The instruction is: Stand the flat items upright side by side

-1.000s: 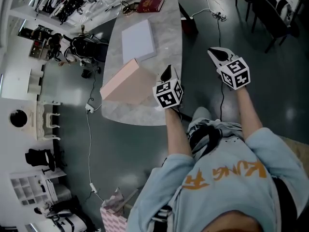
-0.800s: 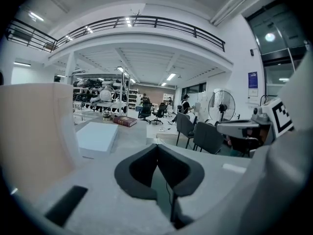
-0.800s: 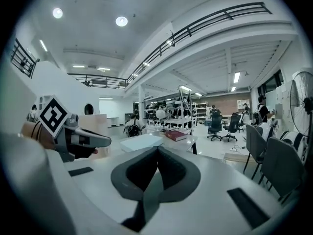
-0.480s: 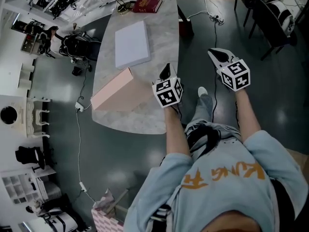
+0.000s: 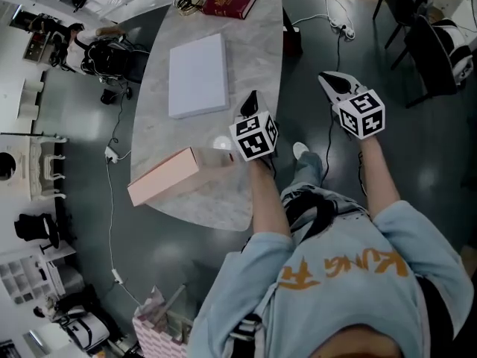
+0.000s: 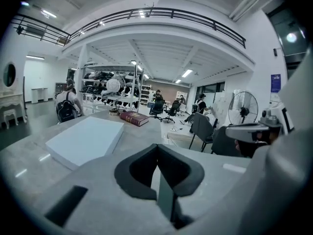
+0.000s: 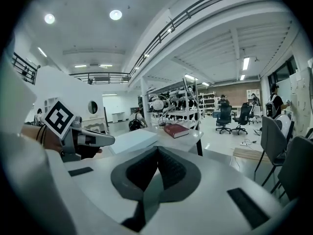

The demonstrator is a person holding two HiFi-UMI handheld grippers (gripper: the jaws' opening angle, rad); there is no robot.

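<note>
Nearest, flat on the marble bench (image 5: 257, 51), a pink box (image 5: 164, 176). Just past it, left claw (image 5: 252, 100) clenched empty over the bench's edge, right claw (image 5: 329, 80) clenched empty above the floor (image 5: 313, 51). Farther on, also flat, a white box (image 5: 198, 74), then a red book (image 5: 229, 2).

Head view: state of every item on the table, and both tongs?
white box: closed, lying flat, middle of table
red book: closed, lying flat, far end of table
pink box: closed, near end of table; flat or on edge unclear
left tongs: shut, empty, over the table
right tongs: shut, empty, off the table's right side
</note>
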